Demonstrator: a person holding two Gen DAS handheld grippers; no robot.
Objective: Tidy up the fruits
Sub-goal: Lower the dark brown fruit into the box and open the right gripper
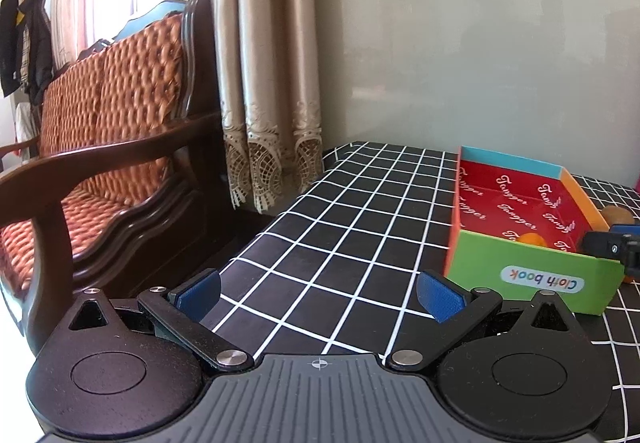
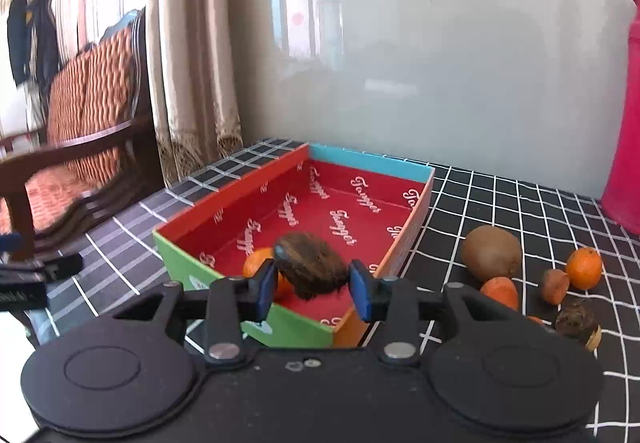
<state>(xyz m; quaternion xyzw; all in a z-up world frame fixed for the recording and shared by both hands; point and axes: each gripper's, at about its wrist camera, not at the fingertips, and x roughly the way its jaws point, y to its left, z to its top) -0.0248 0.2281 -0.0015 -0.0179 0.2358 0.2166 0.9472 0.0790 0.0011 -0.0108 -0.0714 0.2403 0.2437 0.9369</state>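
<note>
Brown fruit (image 2: pixel 310 270) between right hand-held gripper (image 2: pixel 313 285) pads over box (image 2: pixel 240 189) corner (grip unclear); left hand-held gripper (image 1: pixel 319 297) spread wide.

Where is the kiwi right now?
In the right wrist view, the kiwi lies on the checked tablecloth, right of the box, beside small orange fruits.

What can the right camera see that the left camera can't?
Only the right view shows the dark brown fruit between the right gripper's open fingers, the small orange and other fruits loose on the cloth, and the pink jug.

Only the left view shows the left gripper, open and empty, over bare checked tablecloth.

Both show the colourful box, an orange inside it, the kiwi, the curtain and the wooden sofa.
</note>
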